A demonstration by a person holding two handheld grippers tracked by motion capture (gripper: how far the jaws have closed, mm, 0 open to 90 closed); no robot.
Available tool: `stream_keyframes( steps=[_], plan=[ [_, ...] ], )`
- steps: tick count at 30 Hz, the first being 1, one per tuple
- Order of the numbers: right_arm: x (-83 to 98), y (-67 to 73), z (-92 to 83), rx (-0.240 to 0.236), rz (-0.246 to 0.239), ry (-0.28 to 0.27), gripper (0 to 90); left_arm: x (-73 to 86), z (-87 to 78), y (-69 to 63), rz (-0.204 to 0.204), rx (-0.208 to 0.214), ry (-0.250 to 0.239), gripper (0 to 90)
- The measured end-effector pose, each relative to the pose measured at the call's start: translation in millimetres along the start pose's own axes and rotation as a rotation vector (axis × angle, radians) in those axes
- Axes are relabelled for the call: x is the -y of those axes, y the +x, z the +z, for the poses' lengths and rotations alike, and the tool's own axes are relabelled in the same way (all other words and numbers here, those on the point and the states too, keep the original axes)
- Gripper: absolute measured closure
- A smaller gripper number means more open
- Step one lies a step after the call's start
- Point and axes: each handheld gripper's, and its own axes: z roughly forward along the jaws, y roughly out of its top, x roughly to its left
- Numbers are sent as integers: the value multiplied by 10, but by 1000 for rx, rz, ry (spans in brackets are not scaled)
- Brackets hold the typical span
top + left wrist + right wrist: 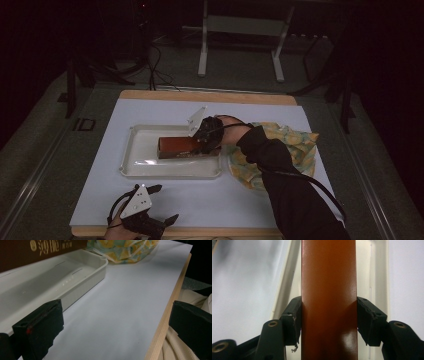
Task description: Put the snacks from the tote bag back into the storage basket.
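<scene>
With my right gripper clamped on the brown box over the white tray and my left gripper wide open nearby, I judged the glossy box could slip.

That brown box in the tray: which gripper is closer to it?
Right. The right gripper is clamped on the brown box over the tray; the left gripper sits open at the table's near edge, well apart.

Right tongs: arm in dark sleeve reaches forward and left across worktop; jaws clamped on both sides of brown box, pads pressed flat to its faces. Left tongs: low at near worktop edge, held in hand, jaws spread wide, nothing between them.
</scene>
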Motion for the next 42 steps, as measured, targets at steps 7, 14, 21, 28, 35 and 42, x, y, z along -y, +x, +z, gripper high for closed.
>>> stream_keyframes(
  steps=[7, 14, 21, 28, 35, 42],
  plan=[
    [65, -23, 183, -3, 15, 33, 430, 1, 3, -1, 0, 3, 0, 0],
    [99, -29, 279, -5, 27, 60, 430, 0, -5, 1, -4, 3, -3, 0],
    [125, -40, 360, -3, 34, 68, 430, -1, -8, 0, -3, 5, -4, 0],
    [150, -40, 474, -8, 35, 89, 430, -1, -7, -1, -3, 8, -4, 0],
    [171, -48, 517, -6, 51, 92, 428, -2, -5, -3, -5, 10, -7, 0],
    [176, -50, 568, -7, 68, 91, 421, -2, -6, -2, -7, 10, -8, 0]
  ],
)
